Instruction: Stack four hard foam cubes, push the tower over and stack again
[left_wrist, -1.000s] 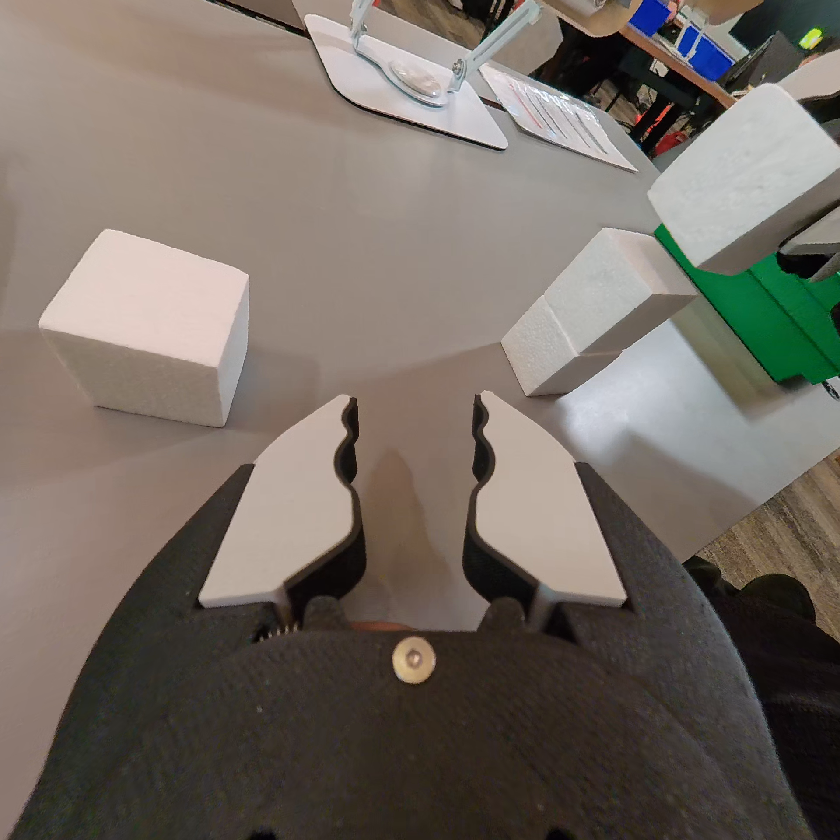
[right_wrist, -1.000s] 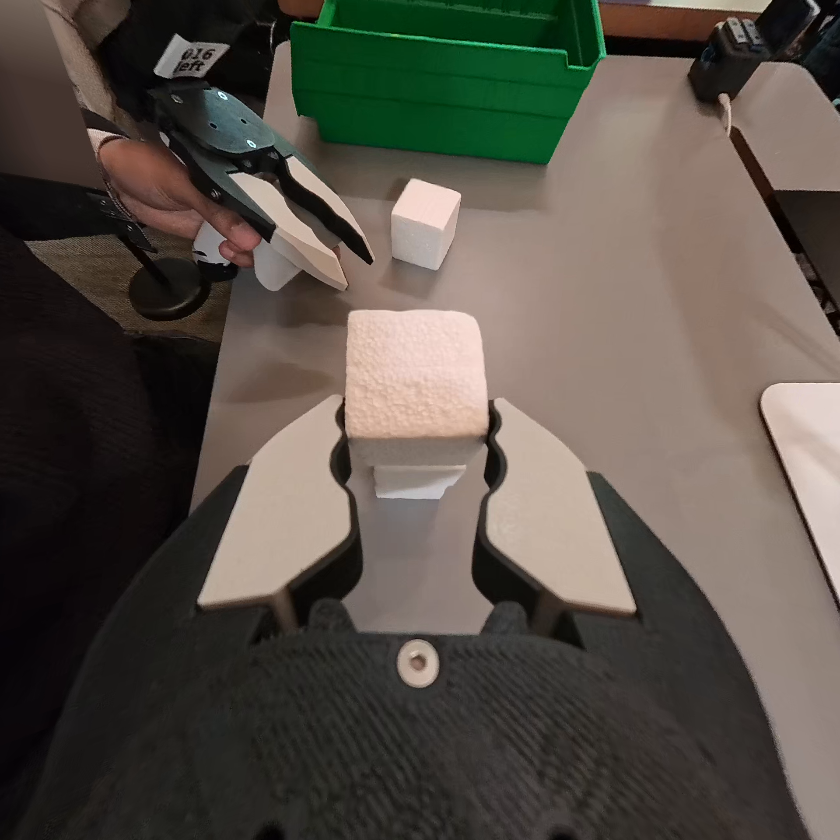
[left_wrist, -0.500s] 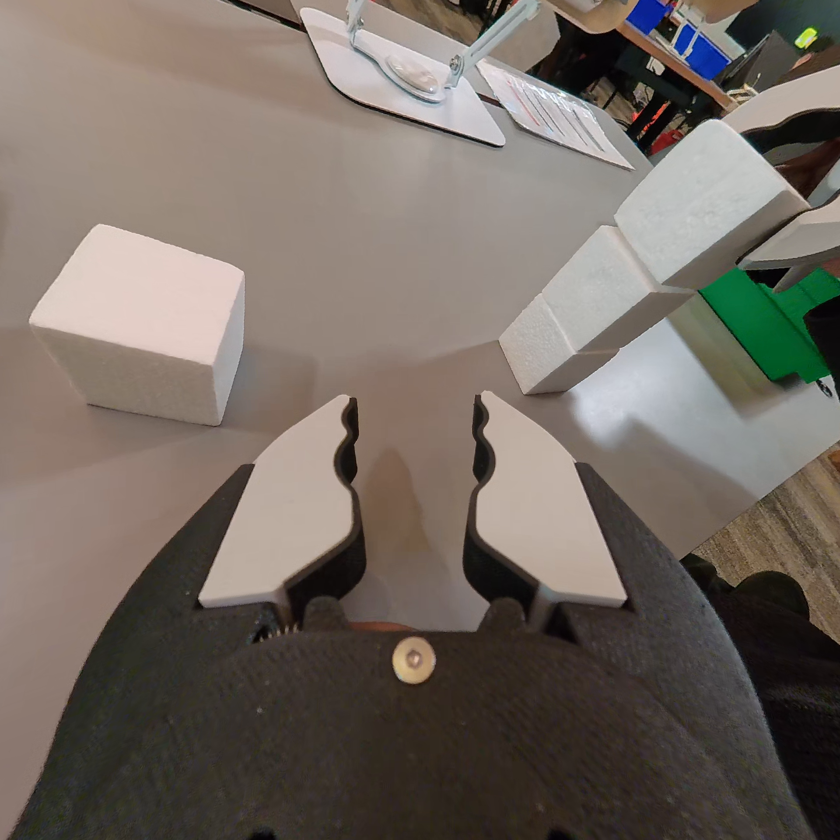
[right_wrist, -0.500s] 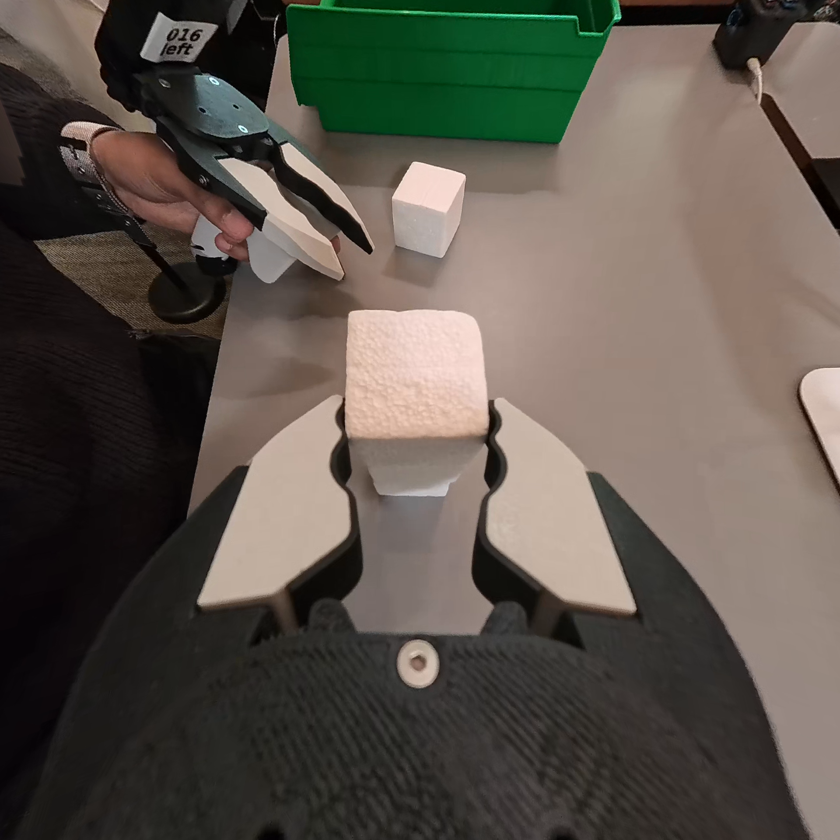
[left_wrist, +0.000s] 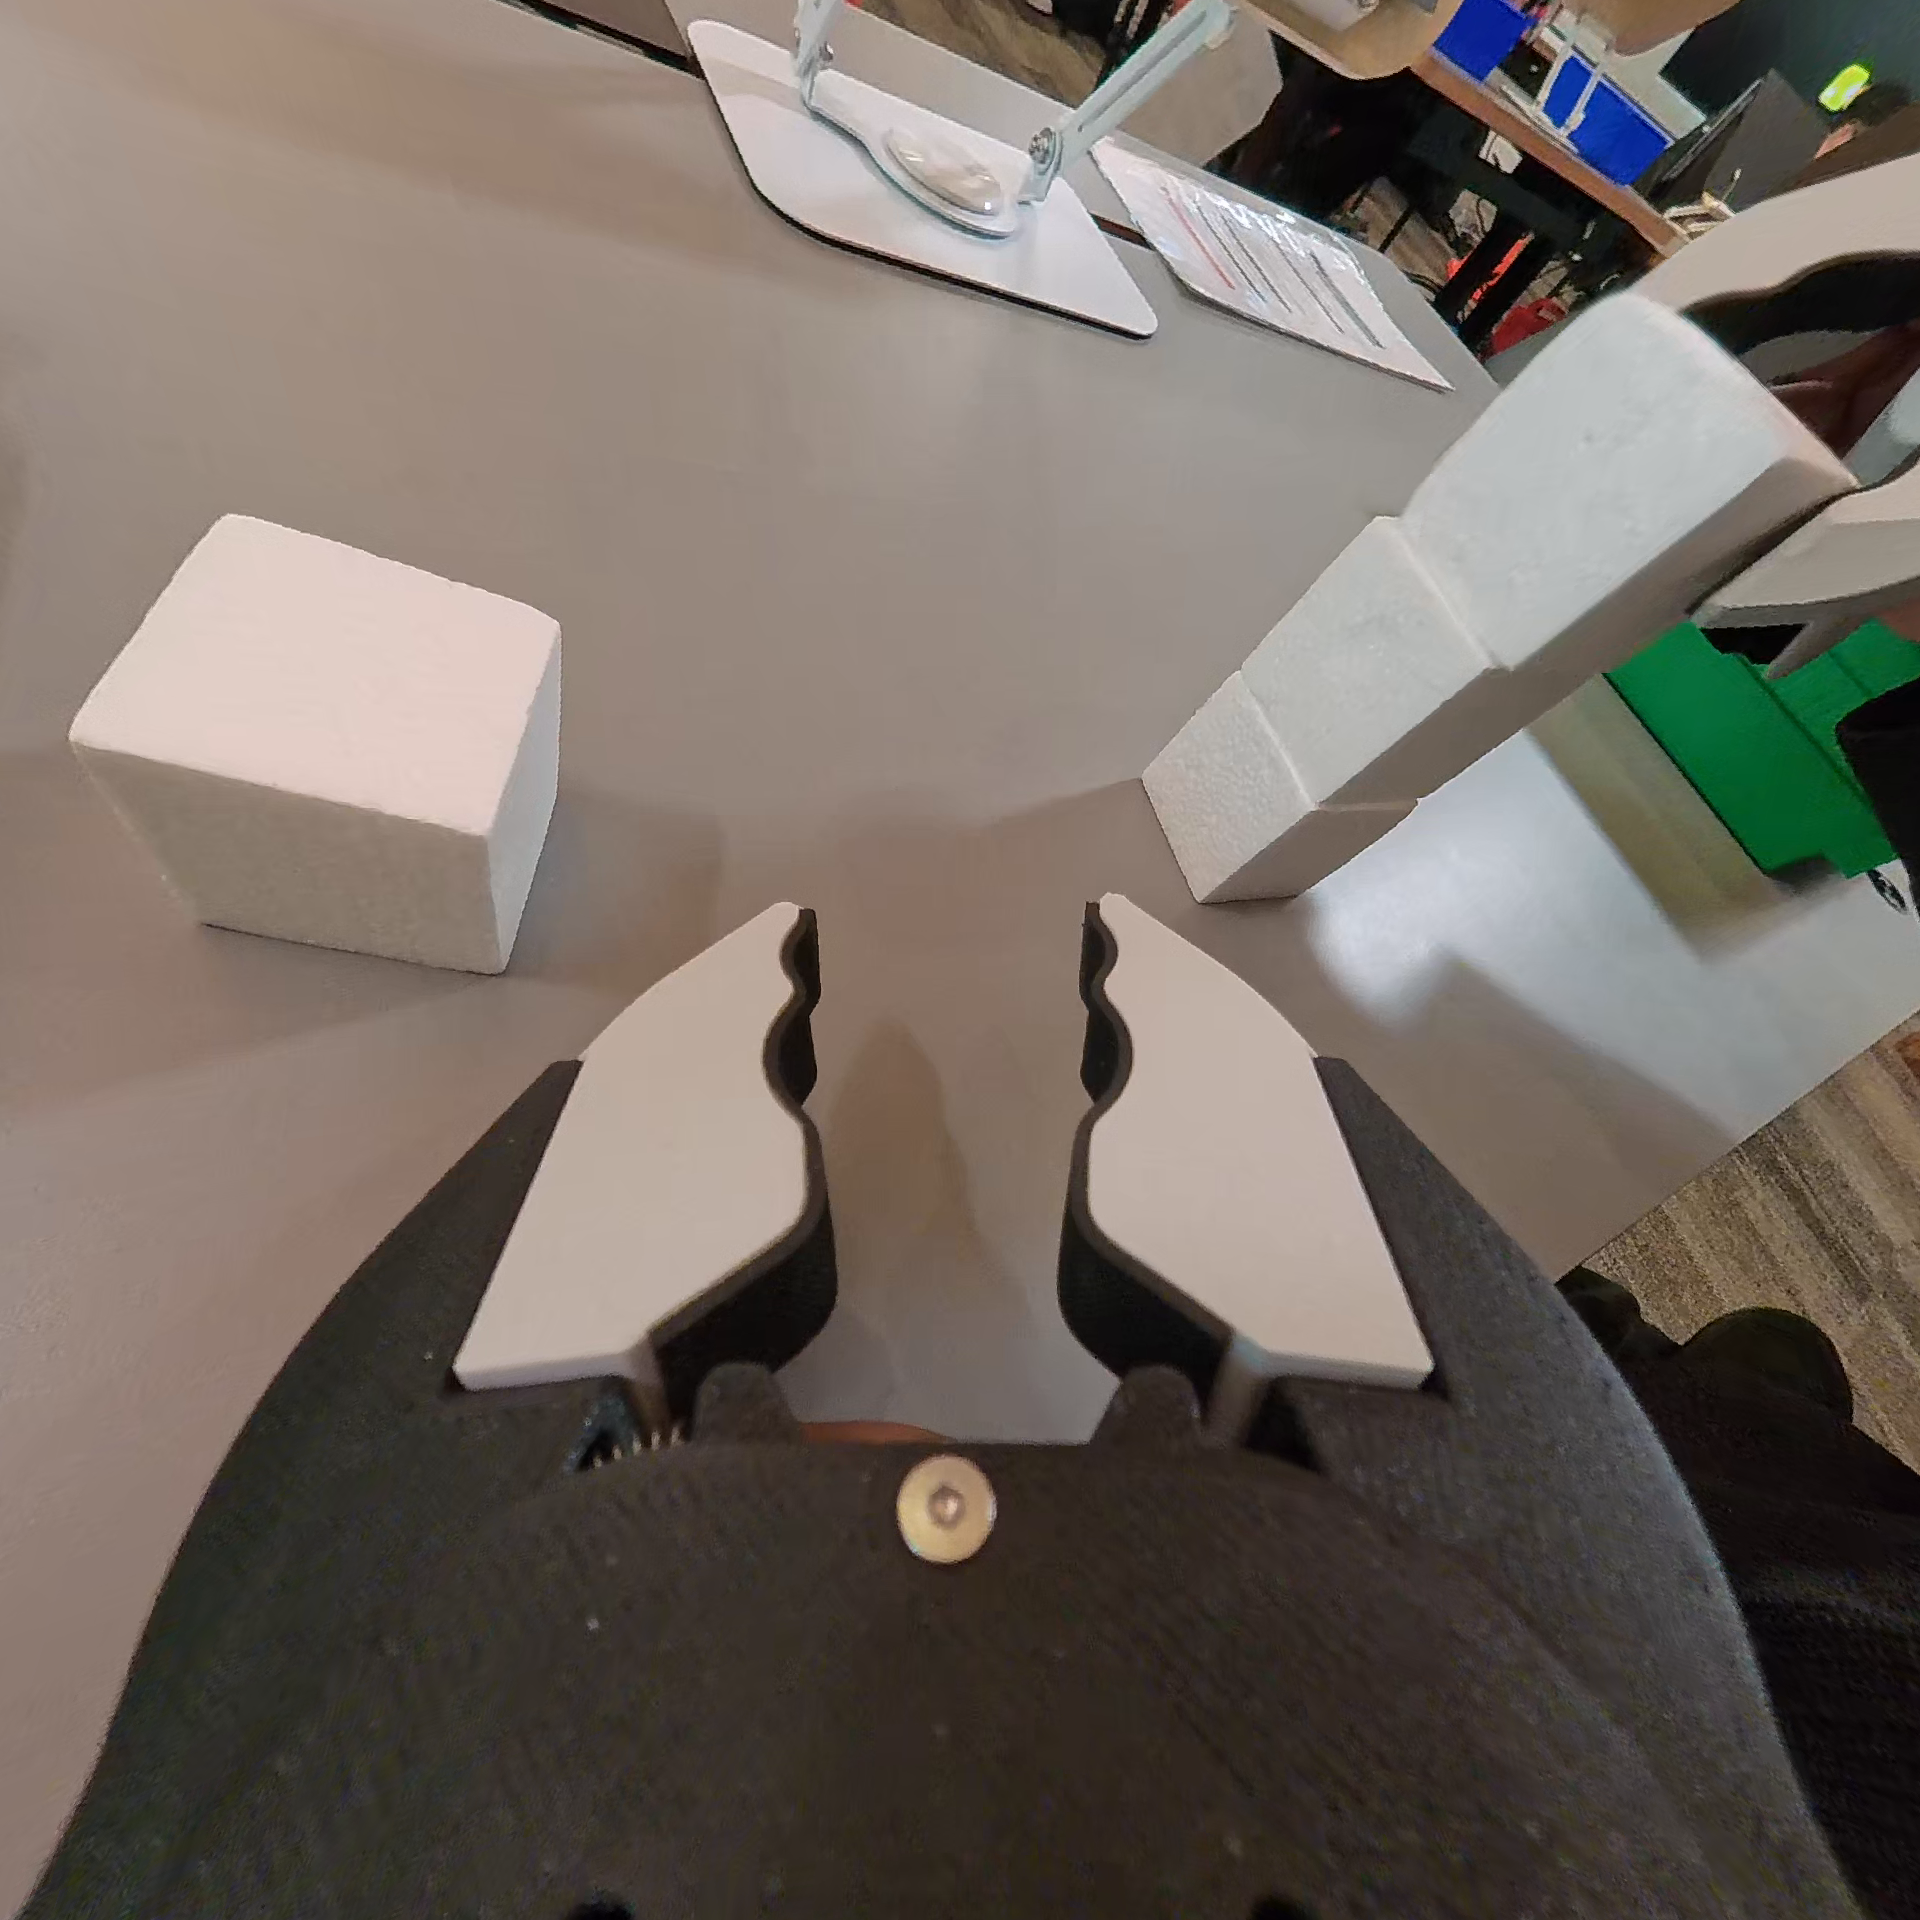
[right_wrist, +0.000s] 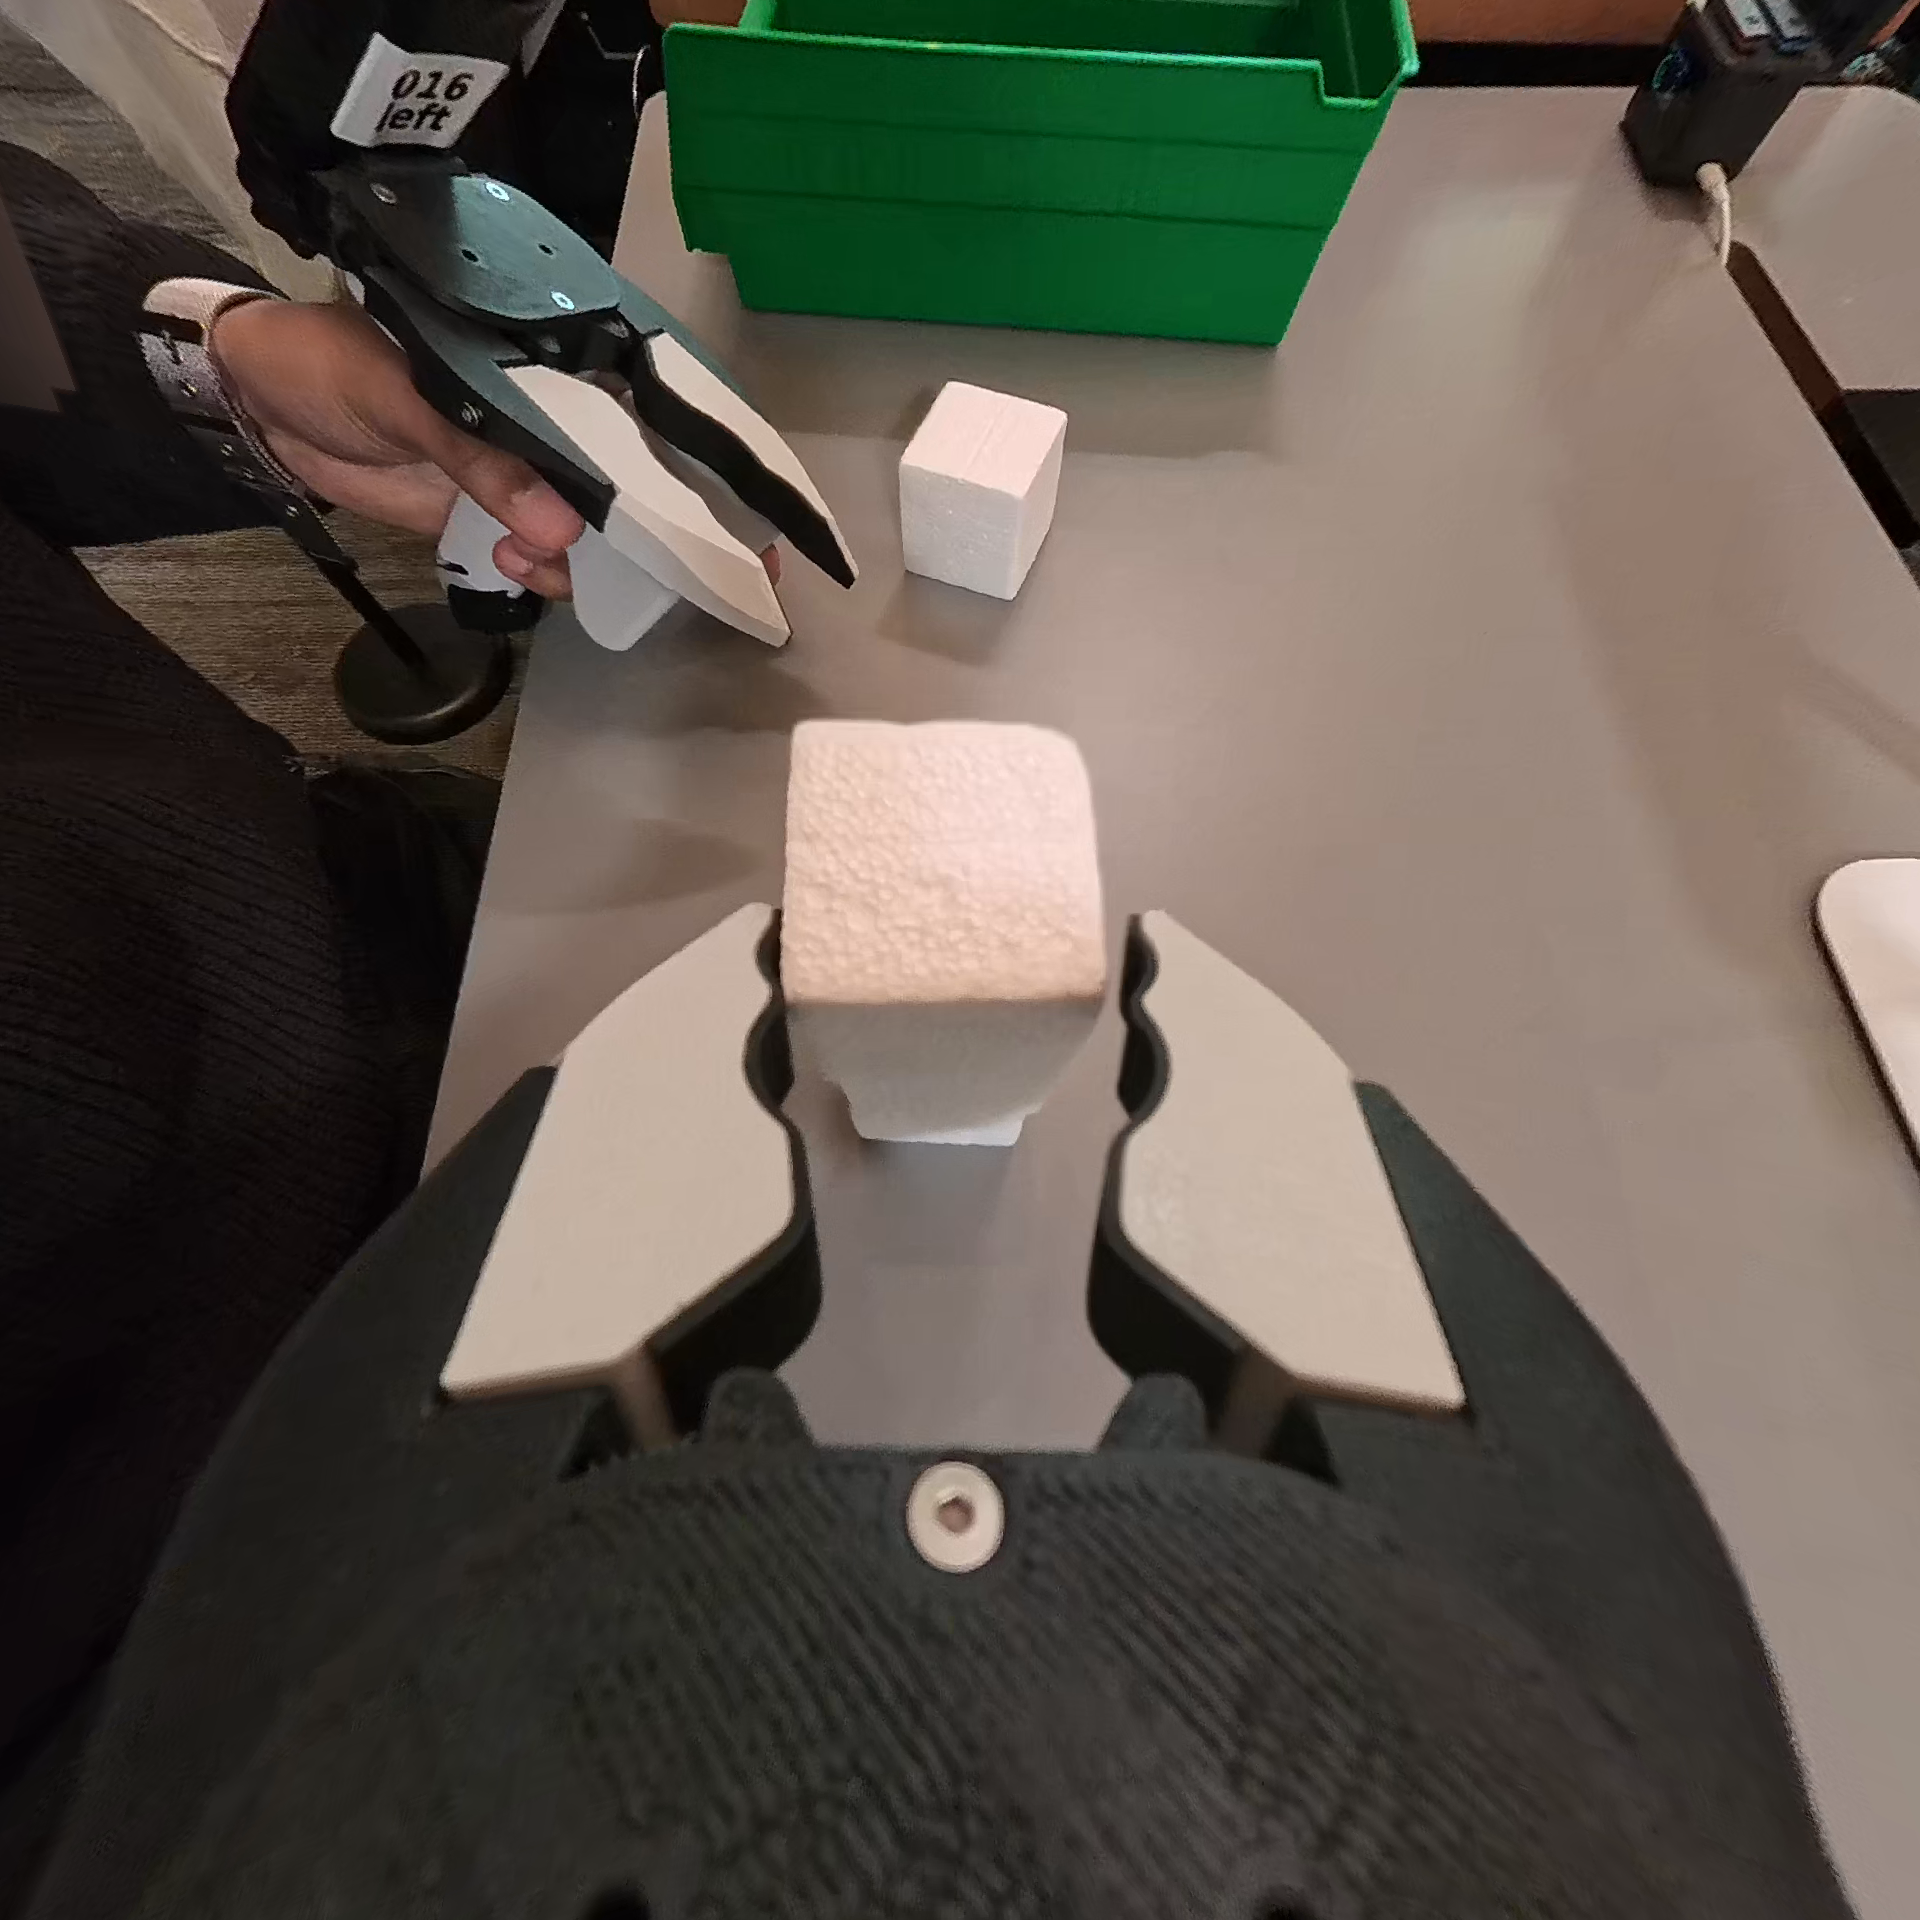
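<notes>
Right gripper (right_wrist: 943, 971) straddles the top foam cube (right_wrist: 940, 862) of a three-cube stack near the desk (right_wrist: 1455, 727) edge closest to the person. Left finger looks in contact with the cube; a thin gap shows on the right side, so can't confirm whether it's clamped or just released. Cube is white beaded polystyrene, pebbled top face, corners slightly rounded. In the left wrist view the stack reads as top cube (left_wrist: 1621, 488) over middle cube (left_wrist: 1361, 665) over bottom cube (left_wrist: 1236, 800), faces roughly flush, bottom one sitting on the desk.

Left gripper (left_wrist: 945, 925) hovers over the desk with fingers spread apart, nothing between them. Also visible from the right wrist view (right_wrist: 800, 582), held in a hand (right_wrist: 353, 436) just off the desk edge. Nearest thing to it is a loose foam cube (left_wrist: 322, 748), same white foam, standing alone just beside the fingertips, not touching.

Green bin (right_wrist: 1029, 156) sits at the far end of the desk. White flat base (left_wrist: 914, 177) with a metal stand and a printed sheet (left_wrist: 1268, 260) lie along the opposite edge.
</notes>
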